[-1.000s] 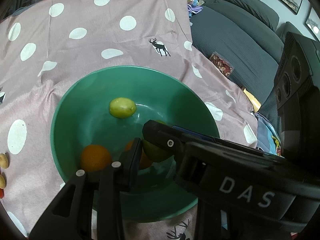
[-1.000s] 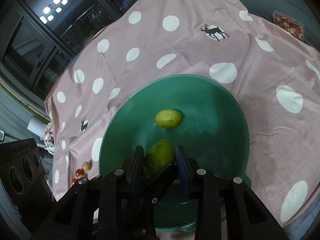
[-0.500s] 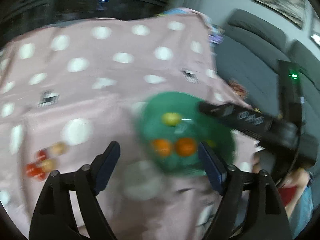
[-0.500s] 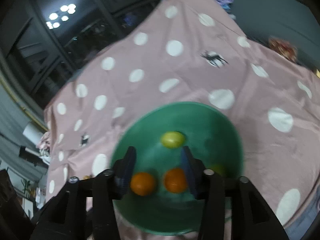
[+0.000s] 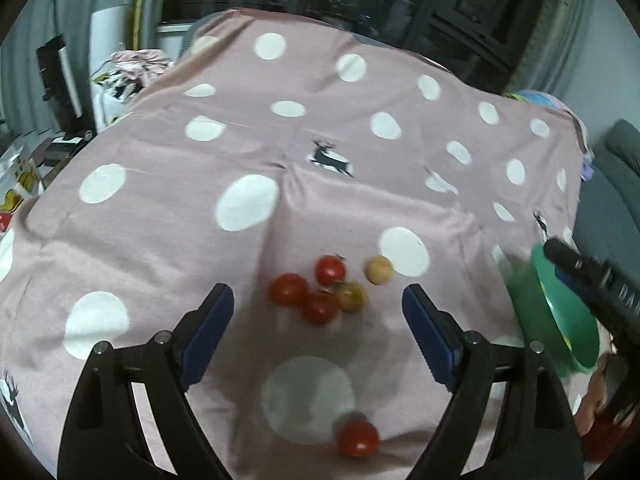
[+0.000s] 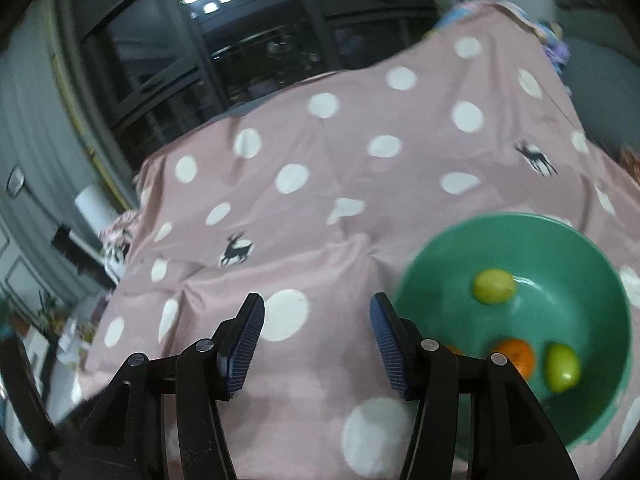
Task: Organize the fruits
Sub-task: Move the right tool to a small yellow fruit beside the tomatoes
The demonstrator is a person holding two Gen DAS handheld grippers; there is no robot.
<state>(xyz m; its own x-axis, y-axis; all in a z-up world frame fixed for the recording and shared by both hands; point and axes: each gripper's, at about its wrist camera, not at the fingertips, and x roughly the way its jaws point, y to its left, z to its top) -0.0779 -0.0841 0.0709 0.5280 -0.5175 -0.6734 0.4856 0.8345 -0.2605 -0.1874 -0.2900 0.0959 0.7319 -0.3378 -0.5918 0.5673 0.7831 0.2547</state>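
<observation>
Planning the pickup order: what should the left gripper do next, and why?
Probably lower the left gripper, its jaws opening and empty, onto the red tomato between them. That cluster lies loose on the cloth, outside the green bowl.

Cloth: pink, white polka dots, dark deer motifs. Bowl: green. Bowl contents: two yellow-green lemons, orange. On cloth: red tomatoes, tan fruit. Claw pads: blue.

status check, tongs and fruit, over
Left tongs opening, empty, over the tomatoes. Right tongs opening, empty, beside the bowl. Lemons and orange in the bowl. Nothing in the way.
</observation>
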